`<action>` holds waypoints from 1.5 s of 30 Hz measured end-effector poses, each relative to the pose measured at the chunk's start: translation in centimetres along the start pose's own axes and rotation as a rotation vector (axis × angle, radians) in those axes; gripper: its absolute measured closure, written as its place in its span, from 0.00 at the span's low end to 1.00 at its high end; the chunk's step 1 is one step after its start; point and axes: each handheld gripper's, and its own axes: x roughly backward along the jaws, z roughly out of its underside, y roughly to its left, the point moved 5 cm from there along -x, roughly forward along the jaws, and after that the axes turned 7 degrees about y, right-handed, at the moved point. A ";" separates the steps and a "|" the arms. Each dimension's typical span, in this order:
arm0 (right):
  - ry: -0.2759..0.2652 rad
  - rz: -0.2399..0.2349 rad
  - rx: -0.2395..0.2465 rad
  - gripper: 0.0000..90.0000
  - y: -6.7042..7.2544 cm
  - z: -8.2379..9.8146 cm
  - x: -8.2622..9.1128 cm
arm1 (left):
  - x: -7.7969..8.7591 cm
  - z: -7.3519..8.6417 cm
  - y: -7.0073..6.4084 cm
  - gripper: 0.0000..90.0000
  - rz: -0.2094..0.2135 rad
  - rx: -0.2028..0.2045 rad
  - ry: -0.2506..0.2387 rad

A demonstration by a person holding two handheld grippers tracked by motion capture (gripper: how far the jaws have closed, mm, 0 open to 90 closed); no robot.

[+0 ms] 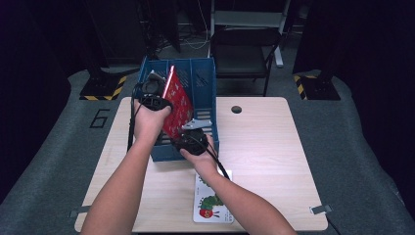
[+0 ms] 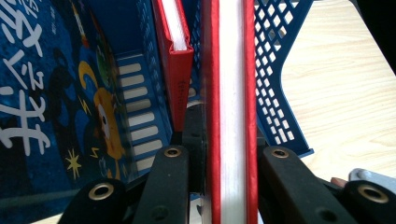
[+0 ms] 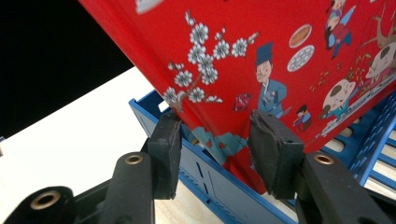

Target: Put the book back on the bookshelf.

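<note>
A red picture book (image 1: 178, 100) is tilted over a blue slotted basket (image 1: 203, 78) at the back of the table. My left gripper (image 1: 161, 99) is shut on its upper edge; in the left gripper view the jaws clamp the white pages and red covers (image 2: 232, 93). My right gripper (image 1: 190, 129) is at the book's lower corner near the basket's front wall. In the right gripper view its jaws (image 3: 215, 135) stand apart, and the illustrated cover (image 3: 261, 56) comes down to a corner between them. The pads are not clamped across it.
Inside the basket (image 2: 275, 93) stand another red book (image 2: 180, 70) and a blue book (image 2: 46, 102) with white characters. A caterpillar picture book (image 1: 213, 200) lies flat near the table's front edge. The table (image 1: 264, 147) is bare to the right. A chair (image 1: 244, 49) stands behind.
</note>
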 end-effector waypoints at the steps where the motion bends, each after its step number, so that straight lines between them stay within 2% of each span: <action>1: -0.002 0.001 0.001 0.60 0.0 0.0 0.0 | -0.1 0.0 0.0 0.87 -0.001 0.001 0.000; 7: -0.002 -0.007 -0.010 0.60 0.0 -0.1 0.1 | -0.7 0.0 -0.1 0.87 -0.005 -0.002 0.008; 15: -0.010 0.003 0.017 0.60 -0.5 -0.3 0.3 | -1.5 -0.3 -0.3 0.86 -0.008 0.000 0.007; 18: -0.010 0.007 0.008 0.60 -0.6 -0.3 0.4 | -1.8 -0.3 -0.3 0.86 0.001 0.005 0.012; 19: -0.011 0.007 0.003 0.62 -0.6 -0.4 0.4 | -1.9 -0.3 -0.3 0.86 -0.008 0.002 0.013; 20: -0.012 0.009 -0.006 0.62 -0.5 -0.4 0.5 | -1.9 -0.3 -0.2 0.86 -0.011 0.002 0.009; 23: -0.015 0.005 0.009 0.63 -0.7 -0.5 0.6 | -1.9 -0.3 -0.1 0.85 -0.007 0.009 0.008; 35: 0.001 0.008 0.019 0.64 -0.3 -0.4 0.1 | -2.0 0.3 0.2 0.85 0.001 -0.004 0.002; 39: 0.002 0.004 0.002 0.64 -0.1 -0.3 0.0 | -1.8 0.6 0.3 0.84 0.013 -0.008 -0.007; 45: -0.016 0.006 0.009 0.64 0.1 -0.5 0.1 | -1.5 1.2 0.4 0.83 0.021 -0.019 -0.011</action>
